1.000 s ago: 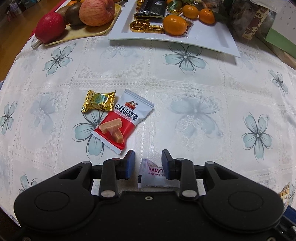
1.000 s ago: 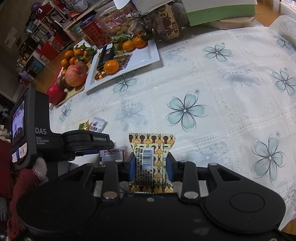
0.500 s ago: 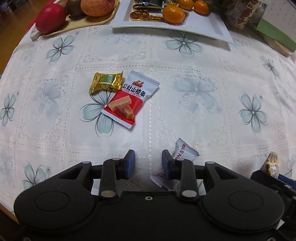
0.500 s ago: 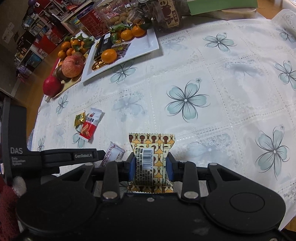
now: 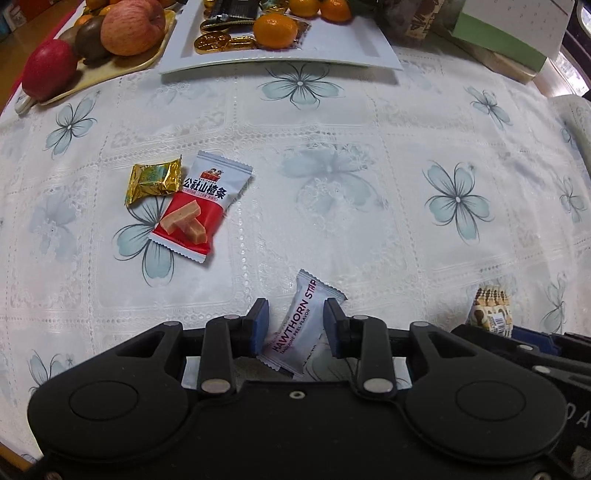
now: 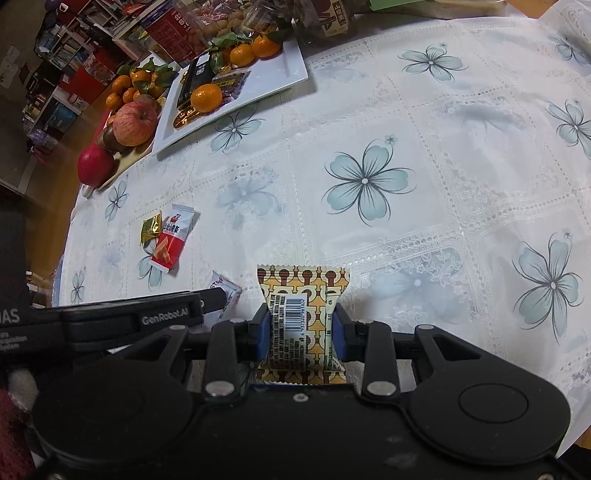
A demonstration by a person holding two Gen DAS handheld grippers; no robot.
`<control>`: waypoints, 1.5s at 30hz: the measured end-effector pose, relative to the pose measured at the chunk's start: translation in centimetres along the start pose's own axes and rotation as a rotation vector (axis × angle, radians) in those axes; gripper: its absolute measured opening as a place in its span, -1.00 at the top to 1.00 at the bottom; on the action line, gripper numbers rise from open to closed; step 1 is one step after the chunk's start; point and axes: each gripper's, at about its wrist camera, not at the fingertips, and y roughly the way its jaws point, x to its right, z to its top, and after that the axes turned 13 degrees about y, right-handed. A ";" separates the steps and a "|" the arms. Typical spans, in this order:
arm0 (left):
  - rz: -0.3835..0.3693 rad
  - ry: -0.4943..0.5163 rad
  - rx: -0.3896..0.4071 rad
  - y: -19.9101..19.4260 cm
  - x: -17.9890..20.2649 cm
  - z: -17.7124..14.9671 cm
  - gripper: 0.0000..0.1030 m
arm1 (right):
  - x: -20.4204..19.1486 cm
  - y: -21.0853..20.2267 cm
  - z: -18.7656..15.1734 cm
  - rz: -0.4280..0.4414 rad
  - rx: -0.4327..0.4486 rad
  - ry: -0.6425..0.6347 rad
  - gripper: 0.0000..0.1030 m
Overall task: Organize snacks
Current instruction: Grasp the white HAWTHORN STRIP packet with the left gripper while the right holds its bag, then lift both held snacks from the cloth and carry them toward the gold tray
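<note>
Right tongs (image 6: 302,328) pinched a patterned snack packet (image 6: 303,317); left tongs (image 5: 295,325) were spread around the hawthorn strip (image 5: 301,325). Two packets lay loose; white tray (image 5: 332,59) partly filled.

Both wrist views low over tablecloth (image 5: 332,122), facing white tray (image 6: 295,70), sharing red-white packet (image 5: 203,206).

Floral lace tablecloth (image 5: 332,122); apple (image 5: 133,26) on yellow tray (image 5: 122,66); green box (image 5: 498,40) far right

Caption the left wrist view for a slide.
Open left gripper straddles a hawthorn strip packet on the floral tablecloth, two more candies lying beyond.
</note>
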 end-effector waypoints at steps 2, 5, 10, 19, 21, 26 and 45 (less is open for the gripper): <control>0.000 0.009 0.002 0.0 0.3 0.0 0.13 | 0.1 -0.1 0.1 0.002 0.002 0.002 0.32; -0.010 -0.005 0.004 0.2 0.2 0.1 0.17 | 0.2 -0.3 0.2 0.003 0.007 0.008 0.32; -0.018 -0.038 0.050 -0.5 0.0 0.1 0.81 | 0.2 -0.5 0.2 0.007 0.008 0.011 0.32; -0.014 -0.039 0.058 -0.6 -0.4 0.1 0.68 | -0.1 0.2 -0.2 -0.025 -0.001 -0.002 0.32; -0.011 -0.016 0.040 -0.3 -0.1 0.2 0.13 | 0.0 0.4 -0.3 -0.027 -0.011 0.000 0.32; 0.030 0.032 0.014 0.4 0.8 0.1 0.01 | 0.1 0.5 -0.4 -0.019 -0.030 0.008 0.32; 0.038 -0.013 0.129 -3.3 0.3 -1.0 0.47 | -0.9 -1.1 -0.9 0.023 0.041 -0.035 0.31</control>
